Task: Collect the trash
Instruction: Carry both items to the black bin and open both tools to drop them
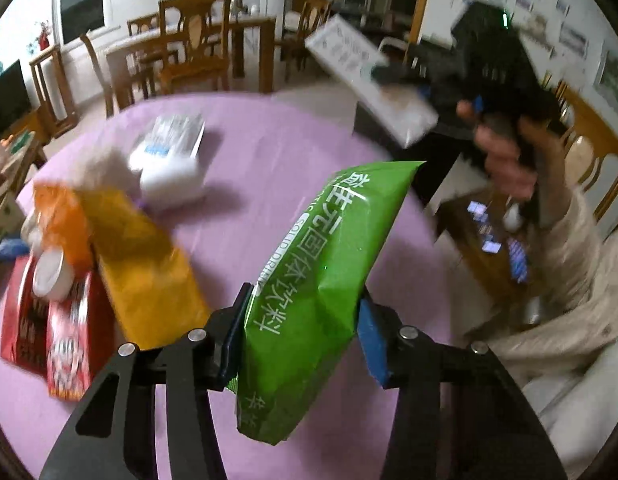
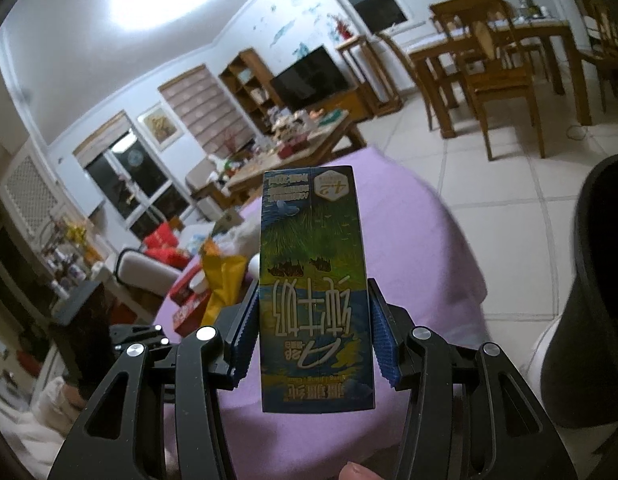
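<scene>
Between left jaws, green pouch (image 1: pixel 321 280), carton (image 2: pixel 315 300) between right

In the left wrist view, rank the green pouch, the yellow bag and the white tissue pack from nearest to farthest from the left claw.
1. Green pouch, between the left claw's fingers.
2. Yellow bag, lying just left of it.
3. White tissue pack, farther back on the purple tablecloth.

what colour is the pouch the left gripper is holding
Bright green pouch with white lettering; clearest in the left wrist view.
</scene>
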### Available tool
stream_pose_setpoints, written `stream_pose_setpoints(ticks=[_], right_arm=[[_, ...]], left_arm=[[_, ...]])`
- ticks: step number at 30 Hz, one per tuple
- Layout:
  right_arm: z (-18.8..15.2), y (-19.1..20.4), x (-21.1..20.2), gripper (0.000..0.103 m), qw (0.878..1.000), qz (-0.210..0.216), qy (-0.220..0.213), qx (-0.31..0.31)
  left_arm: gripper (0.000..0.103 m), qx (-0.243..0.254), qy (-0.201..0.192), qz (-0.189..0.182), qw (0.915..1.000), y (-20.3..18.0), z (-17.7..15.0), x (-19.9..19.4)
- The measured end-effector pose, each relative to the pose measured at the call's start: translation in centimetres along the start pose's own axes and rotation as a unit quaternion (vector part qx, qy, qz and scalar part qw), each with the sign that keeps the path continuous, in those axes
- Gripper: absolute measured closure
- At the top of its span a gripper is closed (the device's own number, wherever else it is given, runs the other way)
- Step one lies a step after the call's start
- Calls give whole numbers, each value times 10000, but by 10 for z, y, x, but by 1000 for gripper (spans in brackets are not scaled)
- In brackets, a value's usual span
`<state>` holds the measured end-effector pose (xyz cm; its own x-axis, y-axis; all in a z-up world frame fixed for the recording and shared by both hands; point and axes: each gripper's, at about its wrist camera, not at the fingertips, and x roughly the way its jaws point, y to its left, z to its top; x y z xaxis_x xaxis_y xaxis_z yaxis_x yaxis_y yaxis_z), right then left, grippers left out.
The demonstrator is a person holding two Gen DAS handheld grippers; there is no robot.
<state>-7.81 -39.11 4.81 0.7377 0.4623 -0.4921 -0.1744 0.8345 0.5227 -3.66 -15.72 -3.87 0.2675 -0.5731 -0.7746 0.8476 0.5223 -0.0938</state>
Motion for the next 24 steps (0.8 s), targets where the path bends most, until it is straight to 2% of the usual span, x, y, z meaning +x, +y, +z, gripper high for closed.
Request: stream_pose_setpoints(ticks=[5,10,13,17,21,24], right_arm=[[3,-17,-44,53,9962,-544,-667,110],[-2,-53,-93,53,9796,-1388,-1326,601],[-10,-81,-117,53,9638,-1917,-1557,1008],[-26,-114,-137,53,9441,-2468,-1687,1388],[-41,-137,-142,53,9336,-2712,-1682,1628],[-52,-147,-142,53,9304,-2773,-1643,1745]], left_arm=[[55,-7,-611,-421,9972,-24,57,11],[55,-132,-1057,-1006,9892,-45,117,45],[55,-222,-1123,-1455,9827,-63,158,79],[55,-165,-1113,-1750,9781,-91,196,128],[55,-357,-983,-2171,9705,-116,229,176],[55,-340,-856,-2218,9707,-133,245,205]])
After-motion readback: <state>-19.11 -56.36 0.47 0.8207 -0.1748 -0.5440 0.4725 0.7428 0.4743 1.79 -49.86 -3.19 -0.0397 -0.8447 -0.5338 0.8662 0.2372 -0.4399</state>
